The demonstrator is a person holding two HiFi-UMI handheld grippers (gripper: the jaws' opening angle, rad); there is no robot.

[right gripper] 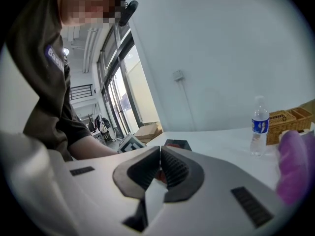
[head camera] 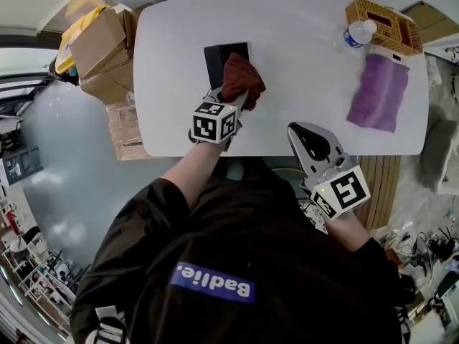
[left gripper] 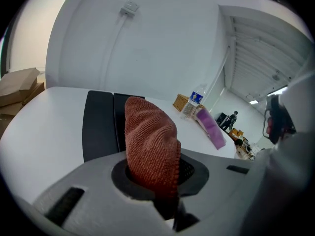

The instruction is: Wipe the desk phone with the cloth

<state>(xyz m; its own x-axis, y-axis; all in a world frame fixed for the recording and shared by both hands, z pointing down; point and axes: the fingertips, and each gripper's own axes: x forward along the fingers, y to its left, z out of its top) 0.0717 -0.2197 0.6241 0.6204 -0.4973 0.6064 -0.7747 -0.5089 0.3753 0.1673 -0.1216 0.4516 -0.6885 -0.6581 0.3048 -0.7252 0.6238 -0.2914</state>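
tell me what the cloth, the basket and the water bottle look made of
The cloth looks like a knitted textile, possibly microfibre: matte rust-red with visible ribbed loops. The basket seems to be woven wicker or rattan: tan, with open lattice walls. The water bottle is probably clear plastic: see-through glossy body, blue label, white cap.

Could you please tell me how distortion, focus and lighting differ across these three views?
Head view: strong fisheye, the edges of the white table bow; light is even, shadows soft. Left gripper view: the red-brown cloth is sharp enough to show its knit; corners vignette black. Right gripper view: the purple cloth at the edge is blurred, the water bottle clearer.
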